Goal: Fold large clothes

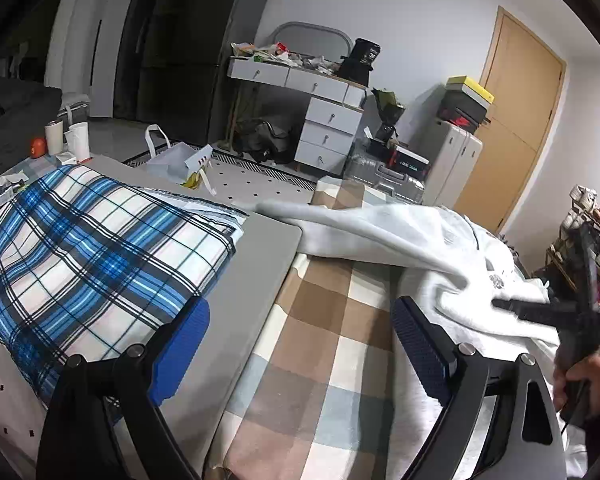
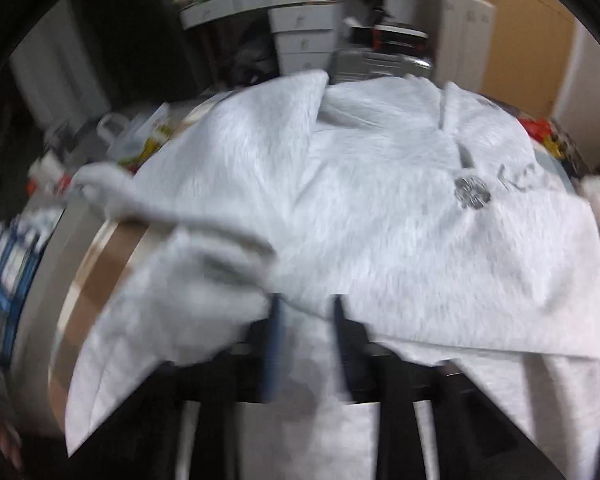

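Observation:
A large light grey sweatshirt [image 1: 428, 240] with a dark chest logo lies on the brown-checked bed sheet [image 1: 320, 340], one sleeve stretched left. My left gripper [image 1: 300, 344] is open and empty, its blue pads above the sheet, left of the sweatshirt. My right gripper [image 1: 512, 306] shows at the right of the left wrist view, its fingers in the fabric. In the blurred right wrist view the sweatshirt [image 2: 380, 200] fills the frame and my right gripper [image 2: 306, 308] is shut on a fold of it.
A blue plaid pillow [image 1: 88, 248] lies at the left on a grey bed board [image 1: 260, 264]. Behind stand a white drawer desk [image 1: 324, 128], suitcases [image 1: 452, 168], a wooden door [image 1: 516, 112] and a shelf [image 1: 588, 240] at right.

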Available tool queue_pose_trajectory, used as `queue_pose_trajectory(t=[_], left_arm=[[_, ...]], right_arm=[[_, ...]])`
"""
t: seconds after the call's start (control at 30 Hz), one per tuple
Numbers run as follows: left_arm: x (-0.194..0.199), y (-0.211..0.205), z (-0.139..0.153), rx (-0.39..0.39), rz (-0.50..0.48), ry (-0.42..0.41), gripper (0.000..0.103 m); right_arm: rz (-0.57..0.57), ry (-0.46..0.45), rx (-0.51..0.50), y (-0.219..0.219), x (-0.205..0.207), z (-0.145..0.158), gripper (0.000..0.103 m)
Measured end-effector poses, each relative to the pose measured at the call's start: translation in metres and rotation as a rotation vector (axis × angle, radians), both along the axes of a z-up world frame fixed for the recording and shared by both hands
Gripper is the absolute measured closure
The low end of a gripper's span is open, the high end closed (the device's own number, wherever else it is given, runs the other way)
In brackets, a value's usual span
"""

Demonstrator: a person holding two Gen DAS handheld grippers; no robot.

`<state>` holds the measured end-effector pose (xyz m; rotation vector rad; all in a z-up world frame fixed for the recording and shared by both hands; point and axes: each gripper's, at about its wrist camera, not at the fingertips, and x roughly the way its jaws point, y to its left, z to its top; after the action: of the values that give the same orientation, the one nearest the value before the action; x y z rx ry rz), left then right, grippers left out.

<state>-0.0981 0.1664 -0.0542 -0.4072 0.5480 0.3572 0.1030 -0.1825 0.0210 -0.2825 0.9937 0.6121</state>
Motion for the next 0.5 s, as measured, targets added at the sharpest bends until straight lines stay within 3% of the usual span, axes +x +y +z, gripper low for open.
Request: queue_pose_trajectory(t=[0.07,0.2,0.33,0.43,0.5], left_arm=[[0.000,0.001,0.000,-0.011,-0.003,0.001,0.013],[-0.006,0.009,0.001,-0.051,0.006,-0.021,0.013],[-0.011,0.017,0.000,-0.083,0.018,-0.035,0.013],[-0.010,0.022,-0.001,-0.117,0.015,-0.036,0.013],[-0.008,0.024,-0.002,-0.128,0.014,-0.037,0.013]], right_arm=[[0.072,-0.122,0.017,0.009,-0.016,0.028,0.039],[0.237,-0.226,0.057,0.056,-0.029,0.063,0.021],[0.446,-0.170,0.056,0.138,-0.026,0.061,0.017],[0.500,-0.053,0.072,0.193,-0.012,0.044,0.017],[0.516,-0.001,-0.002,0.231,0.000,0.019,0.019]])
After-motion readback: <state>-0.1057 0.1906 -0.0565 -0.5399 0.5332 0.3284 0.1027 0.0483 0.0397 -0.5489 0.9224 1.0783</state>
